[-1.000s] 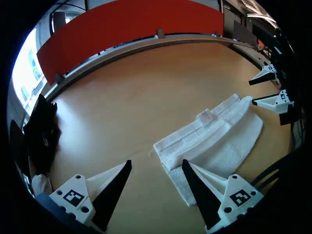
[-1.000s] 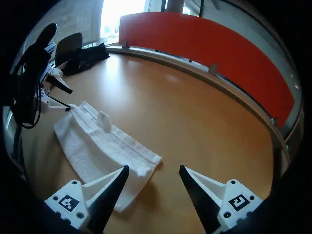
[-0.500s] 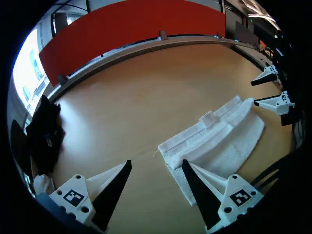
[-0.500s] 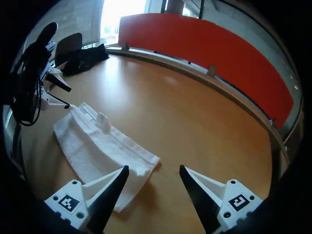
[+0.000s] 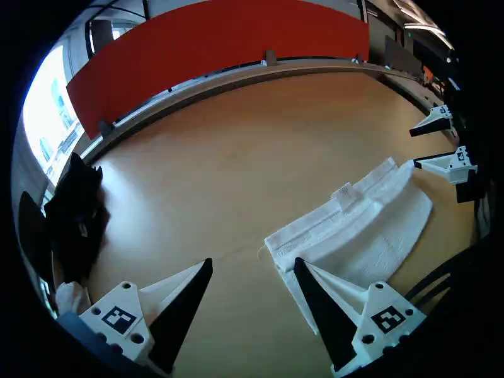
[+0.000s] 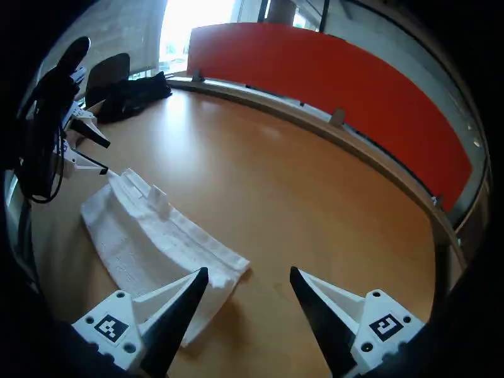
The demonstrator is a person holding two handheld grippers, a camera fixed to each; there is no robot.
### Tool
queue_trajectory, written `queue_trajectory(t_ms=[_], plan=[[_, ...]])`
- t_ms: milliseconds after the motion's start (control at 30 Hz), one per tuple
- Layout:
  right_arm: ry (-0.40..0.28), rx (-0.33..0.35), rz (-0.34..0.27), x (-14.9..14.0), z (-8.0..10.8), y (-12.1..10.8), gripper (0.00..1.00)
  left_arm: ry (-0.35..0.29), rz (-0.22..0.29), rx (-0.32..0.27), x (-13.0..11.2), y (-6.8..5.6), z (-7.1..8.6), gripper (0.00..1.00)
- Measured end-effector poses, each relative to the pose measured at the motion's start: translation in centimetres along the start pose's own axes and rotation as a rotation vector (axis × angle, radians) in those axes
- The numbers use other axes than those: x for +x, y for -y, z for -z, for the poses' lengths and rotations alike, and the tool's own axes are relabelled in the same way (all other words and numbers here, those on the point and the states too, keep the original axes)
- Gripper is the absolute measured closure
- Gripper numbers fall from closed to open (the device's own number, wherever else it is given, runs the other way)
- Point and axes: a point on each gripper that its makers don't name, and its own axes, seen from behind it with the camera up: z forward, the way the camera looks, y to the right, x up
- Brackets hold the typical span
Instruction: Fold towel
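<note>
— What runs along the far edge of your table [image 5: 220, 170]?
— You've a red panel [image 5: 208, 44] along that whole edge, standing in small grey brackets [image 5: 271, 58].
— And at the corner where it ends?
— You'll see a black bundle [image 6: 135, 91] lying on the wood there, a dark chair [image 6: 108, 70] just behind it, and a bright window [image 6: 189, 25] beyond.

A white towel [image 5: 359, 236] lies folded on the wooden desk [image 5: 239, 164], layered edges showing, a small tag standing up.
</note>
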Motion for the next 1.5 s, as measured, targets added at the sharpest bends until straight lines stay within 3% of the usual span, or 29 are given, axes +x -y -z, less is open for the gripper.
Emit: queue_trajectory(t_ms=[633, 1500], plan=[[0.003, 0.007, 0.006, 0.0, 0.2, 0.1, 0.0, 0.0, 0.019, 0.009, -0.4, 0.7, 0.4, 0.04], [0.031, 0.045, -0.048, -6.3, 5.9, 4.8, 0.0, 0.038, 0.151, -0.026, -7.7, -2.5, 4.9, 0.04]])
